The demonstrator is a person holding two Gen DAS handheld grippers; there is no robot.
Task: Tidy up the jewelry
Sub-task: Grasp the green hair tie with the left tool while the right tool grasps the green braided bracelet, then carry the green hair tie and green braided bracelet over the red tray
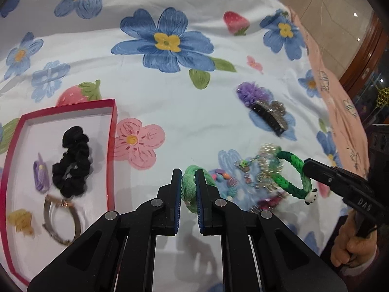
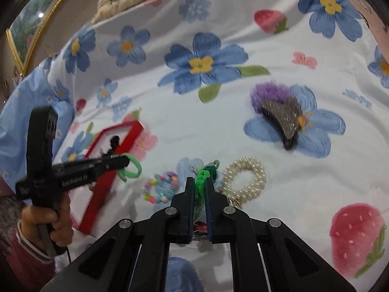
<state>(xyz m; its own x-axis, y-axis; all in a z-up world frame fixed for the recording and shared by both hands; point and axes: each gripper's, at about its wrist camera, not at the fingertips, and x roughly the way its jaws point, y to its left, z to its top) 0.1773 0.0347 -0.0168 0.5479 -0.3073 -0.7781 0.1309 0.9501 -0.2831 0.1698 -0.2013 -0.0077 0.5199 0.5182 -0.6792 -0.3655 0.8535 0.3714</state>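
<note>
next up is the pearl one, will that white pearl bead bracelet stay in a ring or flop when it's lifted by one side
The white pearl bead bracelet looks like several strands of small beads, so it would probably sag into a loop. The round, glossy beads may slip between flat pads. It touches the metal rings beside it, which might drag along.

The left hand-held gripper (image 1: 189,185) points down and forward, its jaws clamped nearly together on a pale green hair tie (image 1: 192,189). A hand (image 2: 52,221) with a dark red sleeve grips its handle from below. The right hand-held gripper (image 2: 200,189) also tilts downward, jaws pinched on a bright green braided band (image 2: 201,180). The right hand (image 1: 352,241) is wrapped around its handle.
</note>
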